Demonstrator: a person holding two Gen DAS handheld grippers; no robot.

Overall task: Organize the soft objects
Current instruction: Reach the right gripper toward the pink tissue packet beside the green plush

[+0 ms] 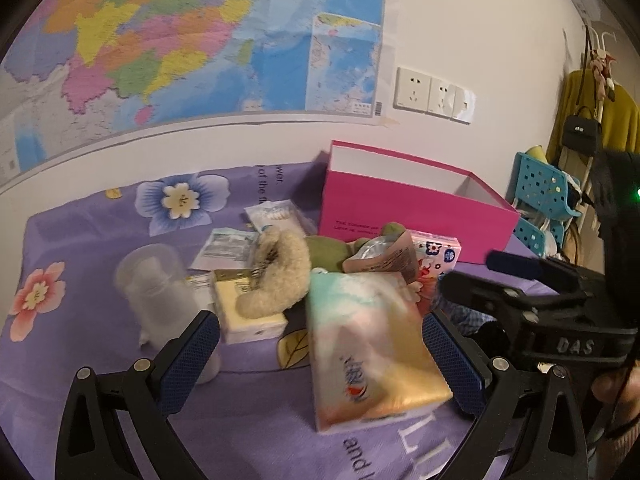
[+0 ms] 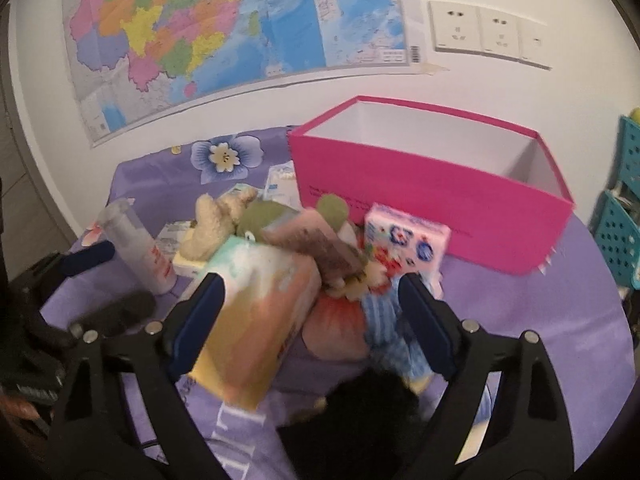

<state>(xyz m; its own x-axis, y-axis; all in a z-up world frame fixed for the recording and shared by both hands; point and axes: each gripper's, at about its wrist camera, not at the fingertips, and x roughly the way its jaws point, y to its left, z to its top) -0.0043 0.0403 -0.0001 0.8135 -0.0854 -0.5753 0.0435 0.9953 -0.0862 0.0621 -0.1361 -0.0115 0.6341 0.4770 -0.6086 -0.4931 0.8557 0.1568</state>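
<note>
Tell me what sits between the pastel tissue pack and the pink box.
In the right wrist view, a brown pouch and a floral tissue pack lie between the pastel tissue pack and the pink box.

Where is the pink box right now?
The pink box stands open at the back right of the purple cloth, against the wall below the sockets. The small floral tissue pack sits just in front of it, in both views.
</note>
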